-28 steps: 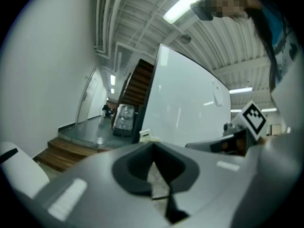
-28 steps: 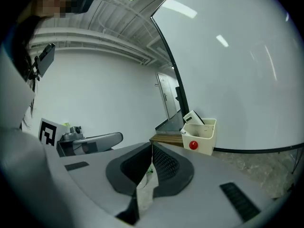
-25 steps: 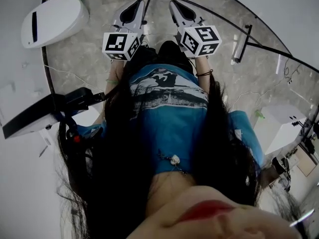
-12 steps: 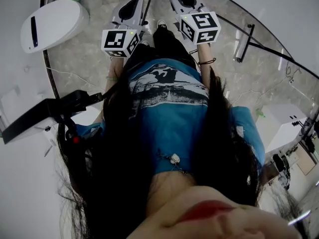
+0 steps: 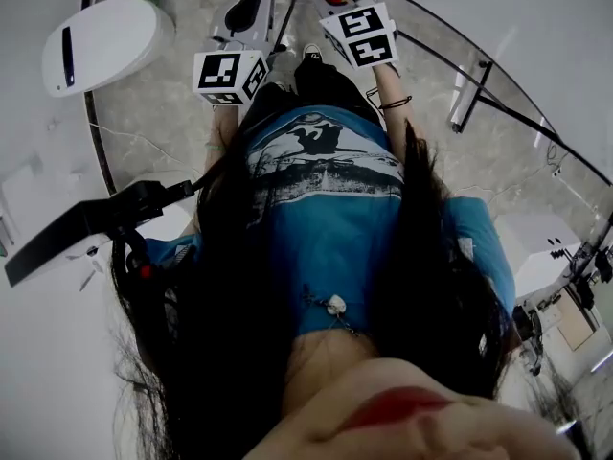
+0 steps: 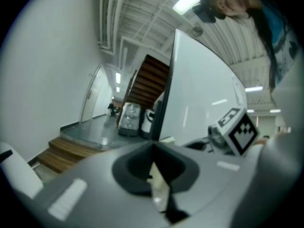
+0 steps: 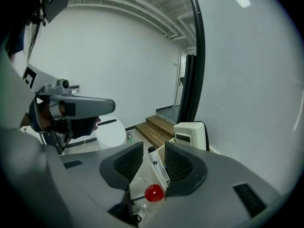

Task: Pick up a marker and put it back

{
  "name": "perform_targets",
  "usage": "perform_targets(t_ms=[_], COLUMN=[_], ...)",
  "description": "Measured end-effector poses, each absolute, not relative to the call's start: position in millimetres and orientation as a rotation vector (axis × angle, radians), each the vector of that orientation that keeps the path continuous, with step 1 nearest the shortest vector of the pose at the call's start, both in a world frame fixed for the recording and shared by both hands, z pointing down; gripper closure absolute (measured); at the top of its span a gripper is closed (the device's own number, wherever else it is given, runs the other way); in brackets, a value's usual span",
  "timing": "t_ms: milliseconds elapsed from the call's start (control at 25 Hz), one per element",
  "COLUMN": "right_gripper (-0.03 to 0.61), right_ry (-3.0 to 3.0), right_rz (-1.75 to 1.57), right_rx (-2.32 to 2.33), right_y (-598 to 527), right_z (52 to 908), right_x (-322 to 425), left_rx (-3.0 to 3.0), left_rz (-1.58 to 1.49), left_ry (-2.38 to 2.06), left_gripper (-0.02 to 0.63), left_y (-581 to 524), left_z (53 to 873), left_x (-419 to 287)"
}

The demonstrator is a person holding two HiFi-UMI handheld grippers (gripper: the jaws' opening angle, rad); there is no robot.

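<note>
Flat, cold white light fills the room, mostly from ceiling strip lights [image 6: 189, 2] that blow out to glare. Both gripper views bulge and darken toward round black edges (heavy fisheye); anything nearest the lens smears soft.

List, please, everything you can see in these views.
white marker with red cap: one, white and red, between the right claw's jaws
white oval plastic unit: one, white, floor at left
wooden steps: one flight, brown, by the far wall
cream plastic box: one, cream, beside the steps
black-framed glass panel: one, clear, right of the steps
left claw: one, grey, jaws together
right claw: one, grey, jaws opening, marker between them
</note>
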State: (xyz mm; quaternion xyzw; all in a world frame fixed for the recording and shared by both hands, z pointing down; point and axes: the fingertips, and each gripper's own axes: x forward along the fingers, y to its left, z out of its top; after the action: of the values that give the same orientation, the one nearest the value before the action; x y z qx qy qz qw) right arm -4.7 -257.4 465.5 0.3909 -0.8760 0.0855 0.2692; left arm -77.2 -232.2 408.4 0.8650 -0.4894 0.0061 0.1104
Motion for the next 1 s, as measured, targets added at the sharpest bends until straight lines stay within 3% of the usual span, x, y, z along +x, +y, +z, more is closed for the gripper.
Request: perform_targets(t_ms=[1000], right_gripper=[0.476], right_ry=[-2.242], right_rz=[0.196], right_rx=[0.993], right_y=[-263], right_z=[485], right_x=[-14], left_rx=[2.533], left_rz=[0.043], left_ry=[-1.451], left_gripper=[0.612], left_y=[-235], left_z=[415], left_x=[-77])
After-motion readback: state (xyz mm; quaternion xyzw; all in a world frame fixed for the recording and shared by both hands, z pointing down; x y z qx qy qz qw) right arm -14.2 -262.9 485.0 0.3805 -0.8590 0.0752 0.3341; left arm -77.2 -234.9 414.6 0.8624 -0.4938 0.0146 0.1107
